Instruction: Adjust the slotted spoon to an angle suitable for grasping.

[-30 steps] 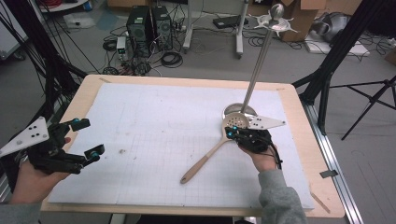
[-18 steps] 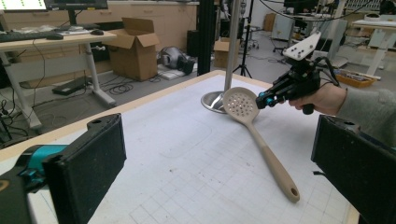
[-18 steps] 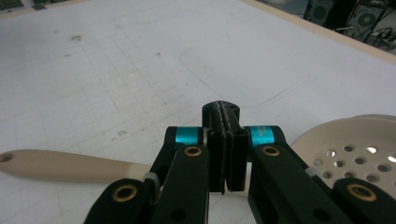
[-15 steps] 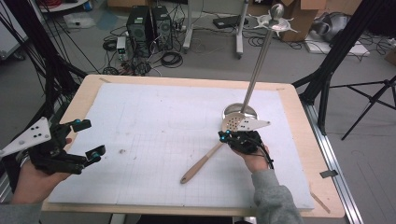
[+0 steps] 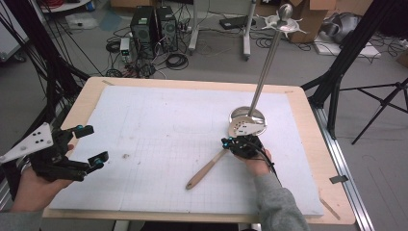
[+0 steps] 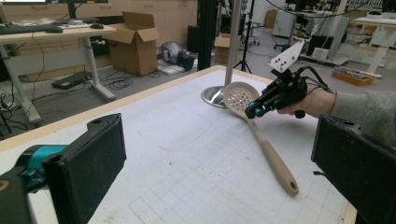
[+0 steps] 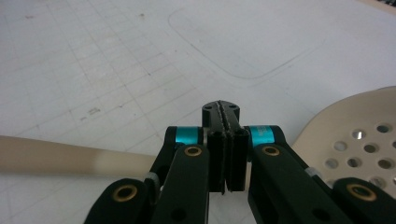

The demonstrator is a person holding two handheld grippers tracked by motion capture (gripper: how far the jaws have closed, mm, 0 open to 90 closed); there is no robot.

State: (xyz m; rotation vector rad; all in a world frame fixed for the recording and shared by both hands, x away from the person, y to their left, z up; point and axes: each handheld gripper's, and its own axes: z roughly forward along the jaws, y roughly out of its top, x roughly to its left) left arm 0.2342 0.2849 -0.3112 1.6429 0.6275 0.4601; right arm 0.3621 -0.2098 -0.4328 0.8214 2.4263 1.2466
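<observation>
A slotted spoon with a pale wooden handle (image 5: 207, 169) lies diagonally on the white mat. Its perforated bowl (image 5: 246, 126) leans on the round base of a metal stand (image 5: 245, 114). My right gripper (image 5: 226, 142) is over the spoon's neck, its jaws shut flat together. In the right gripper view the right gripper (image 7: 223, 108) shows nothing between its pads, with the handle (image 7: 56, 158) crossing beneath and the bowl (image 7: 364, 135) at the right. My left gripper (image 5: 94, 143) hovers open at the mat's left edge, far from the spoon (image 6: 268, 149).
The stand's pole (image 5: 264, 62) rises tall from the right middle of the gridded mat (image 5: 159, 120), which lies on a wooden tabletop (image 5: 312, 125). Black frame legs, computers and cables stand on the floor beyond the table.
My right gripper has shifted a little to the left along the spoon toward its neck. The left gripper and the spoon have stayed put.
</observation>
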